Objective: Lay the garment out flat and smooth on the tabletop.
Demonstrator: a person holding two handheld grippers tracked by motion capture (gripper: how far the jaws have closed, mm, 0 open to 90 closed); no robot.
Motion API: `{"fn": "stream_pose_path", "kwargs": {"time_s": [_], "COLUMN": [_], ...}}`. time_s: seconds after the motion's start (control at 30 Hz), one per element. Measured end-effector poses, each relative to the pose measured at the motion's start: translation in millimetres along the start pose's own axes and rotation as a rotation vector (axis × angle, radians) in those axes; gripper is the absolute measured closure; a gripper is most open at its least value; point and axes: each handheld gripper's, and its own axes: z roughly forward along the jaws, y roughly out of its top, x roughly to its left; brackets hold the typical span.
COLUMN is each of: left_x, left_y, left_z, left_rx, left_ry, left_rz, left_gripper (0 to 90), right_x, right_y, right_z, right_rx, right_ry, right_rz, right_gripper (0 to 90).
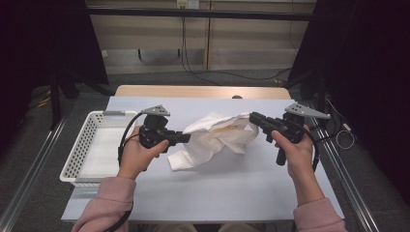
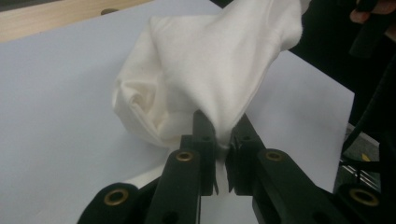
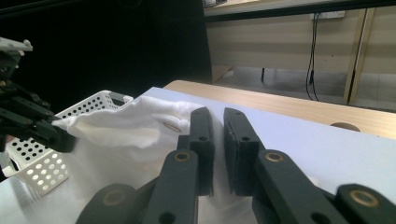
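Two grippers hold one white cloth (image 1: 220, 137) above the blue-covered table (image 1: 212, 193) in the high view: the left gripper (image 1: 186, 137) at its left end, the right gripper (image 1: 252, 116) at its right; a white basket (image 1: 80, 145) stands at the left. Left gripper view: jaws clamped on a thin fold, which could slip out if the hands pull apart. Right gripper view: jaws nearly together, pinching cloth. No writing is legible.
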Motion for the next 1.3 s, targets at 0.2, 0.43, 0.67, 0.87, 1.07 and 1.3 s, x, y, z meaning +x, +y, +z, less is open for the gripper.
{"fn": "stream_pose_path", "kwargs": {"time_s": [0.2, 0.43, 0.67, 0.87, 1.07, 1.3], "left_x": [11.7, 30.3, 56.2, 99.9, 94.9, 83.9], "left_y": [2.7, -0.1, 7.3, 41.1, 33.5, 3.3], "left_z": [11.9, 28.1, 41.1, 61.4, 75.7, 72.0], "left_rx": [0.024, 0.043, 0.089, -0.038, -0.015, -0.005], "left_ry": [0.008, 0.010, 0.013, 0.146, 0.207, 0.209], "left_rz": [-0.025, -0.068, -0.124, -0.251, -0.211, -0.215], "left_gripper": [83.0, 82.5, 82.6, 72.2, 28.7, 15.0], "right_x": [-10.5, -22.2, -32.5, -62.9, -56.8, -47.6], "right_y": [-5.3, -14.1, -10.4, 22.8, 19.0, -9.9], "right_z": [8.8, 24.7, 47.3, 104.6, 119.2, 93.4], "right_rx": [0.025, 0.074, 0.132, 0.093, 0.121, 0.163], "right_ry": [-0.014, -0.032, -0.029, -0.162, -0.237, -0.190], "right_rz": [0.003, 0.008, 0.014, -0.007, -0.031, -0.066], "right_gripper": [83.1, 83.1, 83.2, 77.1, 37.4, 22.8]}}
